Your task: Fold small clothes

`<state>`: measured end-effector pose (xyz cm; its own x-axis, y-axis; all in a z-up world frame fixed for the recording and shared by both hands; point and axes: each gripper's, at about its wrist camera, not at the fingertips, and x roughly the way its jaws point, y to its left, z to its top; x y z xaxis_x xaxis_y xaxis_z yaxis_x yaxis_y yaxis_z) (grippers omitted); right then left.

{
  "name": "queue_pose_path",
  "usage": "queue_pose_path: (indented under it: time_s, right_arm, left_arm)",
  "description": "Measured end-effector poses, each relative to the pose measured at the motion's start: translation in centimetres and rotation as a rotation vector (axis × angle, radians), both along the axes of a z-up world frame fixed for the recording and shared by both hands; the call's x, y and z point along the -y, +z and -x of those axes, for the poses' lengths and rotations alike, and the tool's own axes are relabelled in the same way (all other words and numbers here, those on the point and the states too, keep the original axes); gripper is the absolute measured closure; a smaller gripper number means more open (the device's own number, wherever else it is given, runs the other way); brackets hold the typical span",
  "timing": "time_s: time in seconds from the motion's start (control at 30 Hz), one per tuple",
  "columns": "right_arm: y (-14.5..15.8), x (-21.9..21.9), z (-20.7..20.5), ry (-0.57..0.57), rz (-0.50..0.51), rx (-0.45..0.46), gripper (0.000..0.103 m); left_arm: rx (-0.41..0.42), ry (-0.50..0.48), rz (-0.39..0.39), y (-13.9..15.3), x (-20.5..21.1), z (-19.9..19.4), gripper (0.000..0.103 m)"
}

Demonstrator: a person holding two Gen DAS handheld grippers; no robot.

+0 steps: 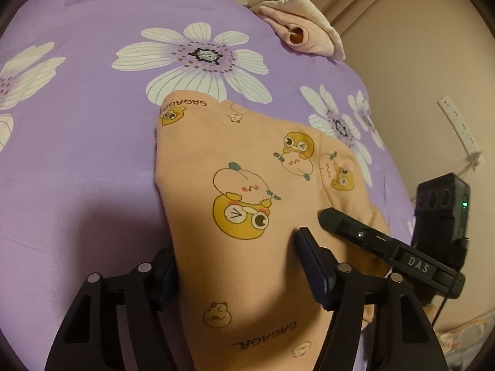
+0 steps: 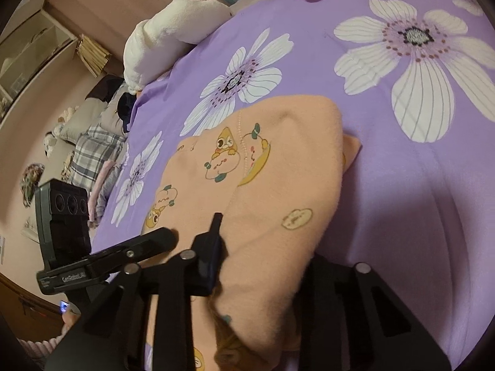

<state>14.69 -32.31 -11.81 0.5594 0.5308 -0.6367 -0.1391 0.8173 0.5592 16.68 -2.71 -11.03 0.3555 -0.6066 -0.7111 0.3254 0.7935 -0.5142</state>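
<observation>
both hand-held grippers point steeply downward, the left hand-held gripper and right hand-held gripper side by side.

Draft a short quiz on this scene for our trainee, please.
1. Which print covers the purple sheet? A stripes, B white flowers, C stars.
2. True or false: the peach garment sits between the fingers of the right tool.
3. What colour are the folded clothes at the sheet's far edge?
Key: 1 B; 2 true; 3 pale pink.
</observation>
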Motion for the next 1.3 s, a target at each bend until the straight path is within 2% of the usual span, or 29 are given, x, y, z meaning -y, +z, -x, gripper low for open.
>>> queue_pose_path:
  time_s: [0.07,0.17,0.3,0.53,1.3]
  right_arm:
    - [0.4,-0.8,0.2,0.002,0.047,0.019,0.079]
    - [1.1,-1.7,0.5,0.001,0.106,0.056,0.082]
    - [2.0,-2.4,1.1,0.004,0.125,0.096,0.083]
    - [3.2,-3.9,2.3,0.008,0.161,0.149,0.084]
    - [6.7,-5.9,8.0,0.029,0.16,0.241,0.084]
  left_arm:
    - [0.002,0.004,-0.007,0.0,0.0,0.1,0.039]
    - [0.014,0.01,-0.023,0.2,0.0,0.3,0.048]
    - [0.028,0.017,-0.02,0.7,-0.2,0.5,0.061]
    - [0.056,0.014,-0.011,1.5,-0.5,1.2,0.077]
    - [0.153,0.01,-0.027,4.9,-1.8,5.4,0.078]
